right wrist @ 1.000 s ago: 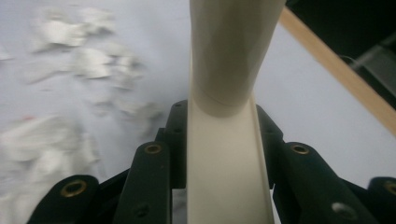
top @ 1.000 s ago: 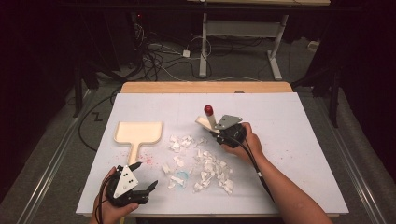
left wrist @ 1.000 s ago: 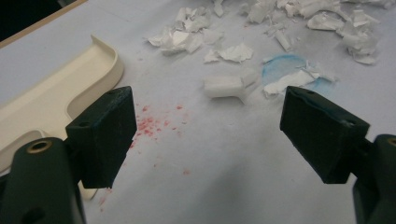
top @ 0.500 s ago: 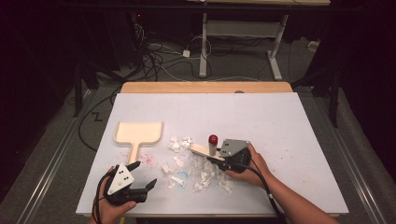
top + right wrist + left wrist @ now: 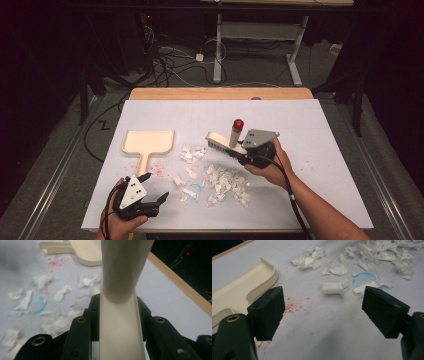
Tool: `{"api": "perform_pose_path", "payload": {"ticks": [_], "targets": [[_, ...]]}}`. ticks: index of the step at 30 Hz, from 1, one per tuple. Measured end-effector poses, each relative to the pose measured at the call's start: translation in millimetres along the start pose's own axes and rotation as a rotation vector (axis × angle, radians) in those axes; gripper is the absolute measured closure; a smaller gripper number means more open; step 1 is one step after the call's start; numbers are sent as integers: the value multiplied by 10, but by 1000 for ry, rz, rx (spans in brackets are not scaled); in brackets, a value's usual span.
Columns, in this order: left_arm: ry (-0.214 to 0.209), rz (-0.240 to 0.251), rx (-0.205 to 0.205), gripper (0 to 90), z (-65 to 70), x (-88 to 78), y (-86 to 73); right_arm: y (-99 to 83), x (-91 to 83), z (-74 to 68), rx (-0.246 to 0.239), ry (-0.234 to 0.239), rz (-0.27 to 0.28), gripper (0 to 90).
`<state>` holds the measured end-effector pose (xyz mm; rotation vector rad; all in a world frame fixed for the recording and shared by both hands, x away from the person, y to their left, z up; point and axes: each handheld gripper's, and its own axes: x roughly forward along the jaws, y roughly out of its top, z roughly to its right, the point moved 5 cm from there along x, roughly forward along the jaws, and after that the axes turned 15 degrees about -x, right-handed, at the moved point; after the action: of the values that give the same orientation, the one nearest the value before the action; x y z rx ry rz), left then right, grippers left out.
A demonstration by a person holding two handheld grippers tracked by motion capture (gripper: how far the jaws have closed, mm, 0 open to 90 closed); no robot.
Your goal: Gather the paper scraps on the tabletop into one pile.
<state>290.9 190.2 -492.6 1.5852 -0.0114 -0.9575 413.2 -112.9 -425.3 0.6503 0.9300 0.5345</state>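
A: Going left to right, we've got the left gripper low at the near edge of the white table sheet, jaws wide apart, nothing between them. Just past it lies the cream plastic dustpan, flat, handle toward us, with red crumbs scattered beside it.

B: Yep, then the torn white paper scraps and a blue smudge clutter the middle. Above their far side, our right gripper is clamped tight on the cream hand brush with a red-tipped handle, bristles lifted off the sheet.
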Motion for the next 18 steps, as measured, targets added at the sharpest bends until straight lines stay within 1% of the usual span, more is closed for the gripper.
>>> {"api": "perform_pose_path", "payload": {"ticks": [1,2,3,4,5,6,7,8,9,10,13,14,15,17,18], "targets": [[5,-5,9,176,-1,2,-4,36,77,111,-4,-25,-1,682],[5,-5,9,176,-1,2,-4,36,77,111,-4,-25,-1,682],[6,-3,10,176,-3,-2,-1,48,114,149,-9,-33,-6,682],[6,0,6,176,-11,-8,2,74,257,249,-26,-51,-32,682],[6,0,6,176,-11,-8,2,74,257,249,-26,-51,-32,682],[6,1,-1,176,-13,-1,0,89,413,320,-21,-51,-52,682],[6,-5,-3,176,-19,8,-6,89,413,320,-21,-51,-52,682],[8,-10,-6,176,-18,20,-11,97,496,349,-17,-53,-67,682],[10,-15,-7,176,-15,29,-16,116,659,383,-26,-47,-90,682],[9,-19,-8,176,-12,32,-18,127,732,397,-36,-56,-96,682],[12,-20,-16,176,0,36,-17,161,930,409,-38,-33,-102,682],[14,-23,-12,176,7,38,-18,174,991,402,-43,-26,-98,682],[19,-26,1,176,22,35,-25,187,1042,383,-48,-15,-106,682],[19,-27,2,176,28,37,-30,211,1128,331,-71,-3,-113,682],[21,-28,7,176,29,37,-34,218,1164,291,-62,14,-114,682]]}}
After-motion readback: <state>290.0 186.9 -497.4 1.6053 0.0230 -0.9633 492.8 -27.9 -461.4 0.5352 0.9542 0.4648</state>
